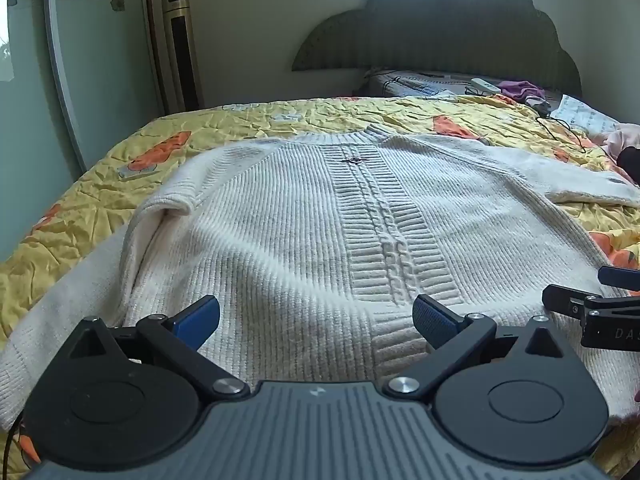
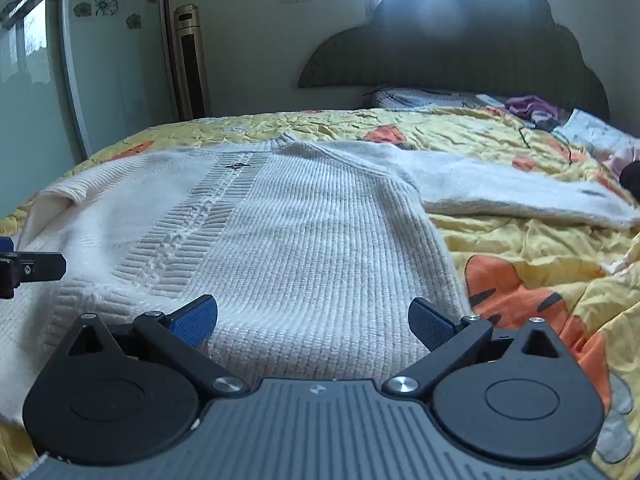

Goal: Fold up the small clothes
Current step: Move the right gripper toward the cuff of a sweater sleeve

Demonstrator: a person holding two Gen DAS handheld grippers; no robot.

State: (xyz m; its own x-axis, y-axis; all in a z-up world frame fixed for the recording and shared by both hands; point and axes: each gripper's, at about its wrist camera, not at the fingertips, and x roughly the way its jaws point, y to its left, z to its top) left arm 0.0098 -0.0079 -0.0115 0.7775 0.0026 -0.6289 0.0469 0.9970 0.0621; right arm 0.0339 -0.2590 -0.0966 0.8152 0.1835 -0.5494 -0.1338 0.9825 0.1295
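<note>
Centrally, a cream-white ribbed knit sweater (image 1: pixel 304 216) with a cable panel down its middle is spread flat on a bed covered by a crumpled yellow quilt with orange tiger prints (image 2: pixel 532 256). Its hem is nearest both cameras, and its collar is furthest, toward a dark scalloped headboard (image 1: pixel 452 32), so the long axis runs straight away from the viewer. One sleeve is folded in at the left; the other sleeve (image 2: pixel 500 192) is stretched out sideways to the right across the quilt.

The left hand-held gripper (image 1: pixel 316 320) is poised over the hem near the cable panel, jaws spread fully apart and nothing held. The right hand-held gripper (image 2: pixel 313 320) is poised over the hem's right portion beside the side edge, likewise wide apart and empty. The outstretched sleeve is judged nearer the right hand, which seems better placed to fold it inward.
</note>
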